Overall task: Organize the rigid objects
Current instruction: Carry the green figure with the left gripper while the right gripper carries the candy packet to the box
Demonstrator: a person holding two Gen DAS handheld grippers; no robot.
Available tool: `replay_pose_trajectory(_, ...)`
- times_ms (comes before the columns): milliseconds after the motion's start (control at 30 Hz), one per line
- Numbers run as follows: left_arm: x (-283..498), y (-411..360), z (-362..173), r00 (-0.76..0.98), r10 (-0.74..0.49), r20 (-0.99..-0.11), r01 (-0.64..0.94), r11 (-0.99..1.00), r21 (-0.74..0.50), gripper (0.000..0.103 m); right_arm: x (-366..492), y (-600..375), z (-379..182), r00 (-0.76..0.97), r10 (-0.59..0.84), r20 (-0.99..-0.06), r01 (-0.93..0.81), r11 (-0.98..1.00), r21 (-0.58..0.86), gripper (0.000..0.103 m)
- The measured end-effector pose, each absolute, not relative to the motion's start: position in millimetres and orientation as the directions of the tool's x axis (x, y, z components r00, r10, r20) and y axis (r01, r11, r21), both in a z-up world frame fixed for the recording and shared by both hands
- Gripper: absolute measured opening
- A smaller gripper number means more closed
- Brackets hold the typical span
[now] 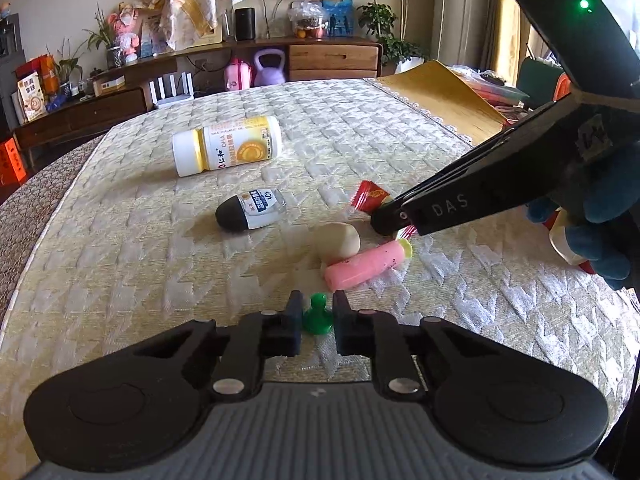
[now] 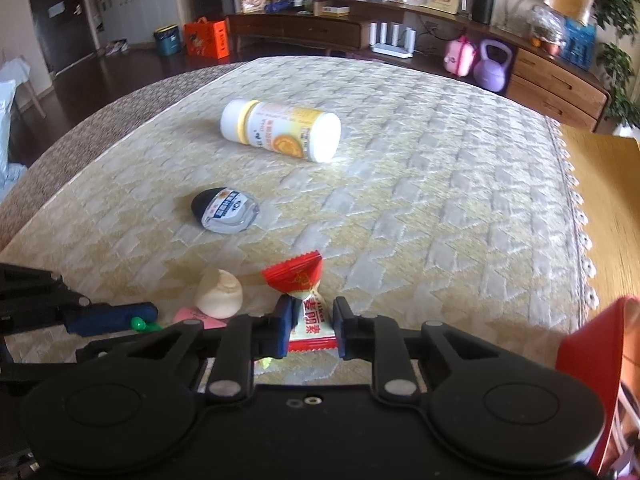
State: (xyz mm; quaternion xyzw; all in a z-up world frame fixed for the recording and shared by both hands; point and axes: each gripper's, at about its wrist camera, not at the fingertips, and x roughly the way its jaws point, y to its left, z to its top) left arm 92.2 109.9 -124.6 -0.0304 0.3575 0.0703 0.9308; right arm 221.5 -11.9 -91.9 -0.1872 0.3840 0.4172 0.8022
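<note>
With the left hand-held gripper (image 1: 317, 316) clamped on the small green peg (image 1: 317, 314) and the right hand-held gripper (image 2: 312, 322) clamped on the red-and-white candy (image 2: 306, 304), both low over the quilted bed (image 1: 120, 240), either item may slip on lifting, the crinkly wrapper especially.

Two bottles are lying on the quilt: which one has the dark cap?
The small clear bottle, nearer the grippers: its rounded cap is dark grey. The large white supplement bottle lying farther back has a white cap and a yellow label.

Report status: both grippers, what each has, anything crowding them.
Left gripper shut on green pawn. Right gripper shut on red candy. Pink tube and cream shell crowd close.
</note>
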Motion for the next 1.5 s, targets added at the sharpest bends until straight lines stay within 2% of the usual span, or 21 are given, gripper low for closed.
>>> replay_pose_trajectory(467, 92, 119, -118, 0.713, 0.081, -0.697, -0.196, 0.977, -0.087, 0.015, 210, -71, -57, 0.411, 0.563, -0.717, -0.712, 0.689, 0.133, 0.019)
replay_pose_trajectory(767, 84, 109, -99, 0.731, 0.076, -0.678, -0.192, 0.977, -0.097, 0.015, 193, -120, -28, 0.467, 0.569, -0.677, -0.655, 0.737, 0.167, 0.019)
replay_pose_trajectory(1500, 90, 47, -42, 0.789, 0.026, -0.613, -0.066, 0.997, -0.042, 0.015, 178, -226, -2, 0.627, 0.486, -0.609, -0.506, 0.849, 0.156, 0.019)
